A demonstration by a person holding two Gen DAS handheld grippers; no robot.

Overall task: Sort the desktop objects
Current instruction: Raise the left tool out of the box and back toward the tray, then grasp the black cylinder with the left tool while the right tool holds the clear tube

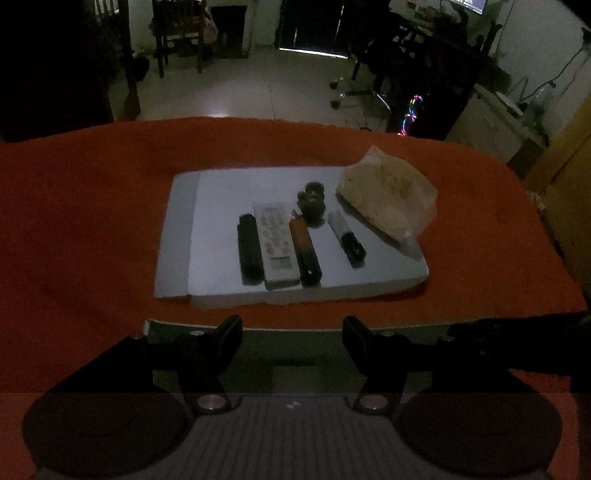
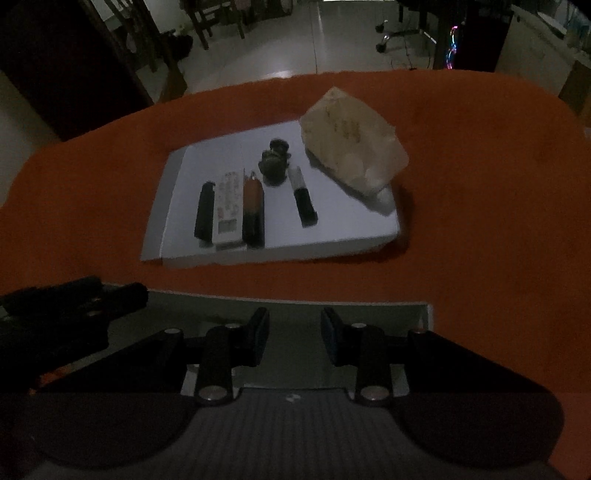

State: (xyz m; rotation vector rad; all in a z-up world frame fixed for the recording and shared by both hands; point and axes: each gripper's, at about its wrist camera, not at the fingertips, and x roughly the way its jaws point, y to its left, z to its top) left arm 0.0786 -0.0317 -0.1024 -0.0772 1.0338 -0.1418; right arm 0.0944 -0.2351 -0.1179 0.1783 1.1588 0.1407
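A white board [image 1: 221, 206] [image 2: 332, 221] lies on the orange-covered table. On it, left to right, lie a black bar-shaped object [image 1: 248, 244] [image 2: 205, 209], a white remote [image 1: 276, 242] [image 2: 228, 206], an orange and black cylinder [image 1: 304, 249] [image 2: 253, 210], a small dark figurine [image 1: 312, 201] [image 2: 275, 158], a silver and black marker [image 1: 346, 238] [image 2: 303, 199] and a clear bag of pale items [image 1: 389, 194] [image 2: 354, 140]. My left gripper [image 1: 291, 332] is open and empty near the table's front edge. My right gripper [image 2: 294, 325] is open and empty there too.
The orange cloth [image 1: 74, 229] covers the table around the board. The left gripper's dark body [image 2: 70, 299] shows at the left of the right wrist view. Chairs [image 1: 181, 33] and a desk with coloured lights [image 1: 410, 114] stand beyond the far table edge.
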